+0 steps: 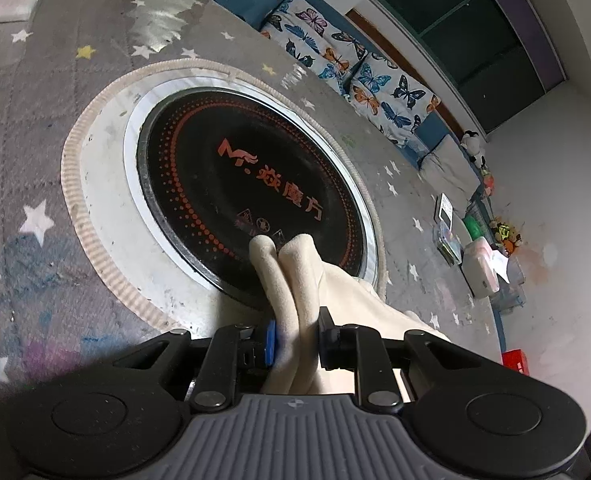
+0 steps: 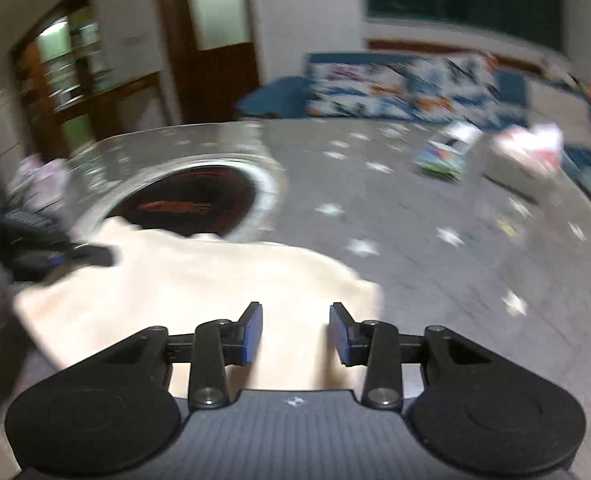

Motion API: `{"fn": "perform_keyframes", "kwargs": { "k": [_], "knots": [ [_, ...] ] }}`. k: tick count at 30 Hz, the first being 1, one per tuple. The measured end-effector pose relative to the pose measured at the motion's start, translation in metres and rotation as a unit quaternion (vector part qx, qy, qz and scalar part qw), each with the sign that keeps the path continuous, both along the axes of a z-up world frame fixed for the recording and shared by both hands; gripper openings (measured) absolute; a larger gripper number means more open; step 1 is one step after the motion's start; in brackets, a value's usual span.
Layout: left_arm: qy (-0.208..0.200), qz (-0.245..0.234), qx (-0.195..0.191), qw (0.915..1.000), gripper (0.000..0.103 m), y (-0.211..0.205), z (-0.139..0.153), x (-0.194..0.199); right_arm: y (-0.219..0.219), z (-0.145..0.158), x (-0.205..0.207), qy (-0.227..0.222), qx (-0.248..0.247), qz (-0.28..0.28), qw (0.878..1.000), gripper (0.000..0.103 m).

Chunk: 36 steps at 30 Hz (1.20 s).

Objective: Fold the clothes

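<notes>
A cream garment (image 1: 295, 280) is pinched in a bunched fold between the jaws of my left gripper (image 1: 295, 340), above the edge of the round black cooktop (image 1: 251, 184). In the blurred right wrist view the same cream garment (image 2: 199, 280) lies spread on the table. My right gripper (image 2: 295, 332) is open and empty just above its near edge. The left gripper (image 2: 79, 256) shows there at the garment's far left corner.
The table wears a grey star-print cover (image 1: 55, 120). The cooktop (image 2: 187, 204) is set in its middle. Boxes and a tissue pack (image 2: 527, 156) sit at the far right edge. A butterfly-print sofa (image 1: 355, 68) stands behind the table.
</notes>
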<state>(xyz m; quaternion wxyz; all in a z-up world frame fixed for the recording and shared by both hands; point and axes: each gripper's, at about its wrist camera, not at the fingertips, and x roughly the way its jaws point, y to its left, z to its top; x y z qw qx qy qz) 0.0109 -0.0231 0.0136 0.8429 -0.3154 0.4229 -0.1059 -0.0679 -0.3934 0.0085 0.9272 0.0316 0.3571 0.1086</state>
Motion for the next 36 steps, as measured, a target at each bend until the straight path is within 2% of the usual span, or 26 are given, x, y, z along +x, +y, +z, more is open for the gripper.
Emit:
{"fn": "perform_keyframes", "kwargs": {
  "k": [4, 7, 11, 15, 21, 26, 36],
  "knots": [
    [-0.005, -0.004, 0.012, 0.9999, 0.021, -0.003, 0.002, 0.000, -0.020, -0.019, 0.016, 0.021, 0.032, -0.038, 0.999, 0.045],
    [-0.010, -0.007, 0.022, 0.9997, 0.021, -0.006, 0.004, 0.001, -0.022, -0.025, 0.020, 0.021, 0.058, -0.036, 0.997, 0.045],
    [-0.020, -0.014, 0.035, 0.9991, 0.021, -0.011, 0.009, 0.001, -0.025, -0.029, 0.023, 0.030, 0.106, -0.029, 0.994, 0.015],
    [-0.047, -0.031, 0.057, 0.9968, 0.019, -0.023, 0.025, 0.000, -0.026, -0.017, 0.013, 0.007, 0.112, -0.029, 0.993, 0.012],
    [-0.088, -0.072, 0.070, 0.9911, 0.018, -0.057, 0.051, 0.008, -0.039, 0.014, -0.004, -0.041, 0.084, -0.040, 0.995, 0.012],
    [-0.104, -0.109, 0.068, 0.9862, 0.018, -0.104, 0.060, 0.025, -0.071, 0.037, -0.012, -0.072, 0.051, -0.080, 0.993, 0.012],
    [-0.116, -0.185, 0.073, 0.9732, 0.018, -0.208, 0.063, 0.057, -0.145, 0.053, -0.011, -0.087, -0.009, -0.169, 0.982, 0.012]
  ]
}}
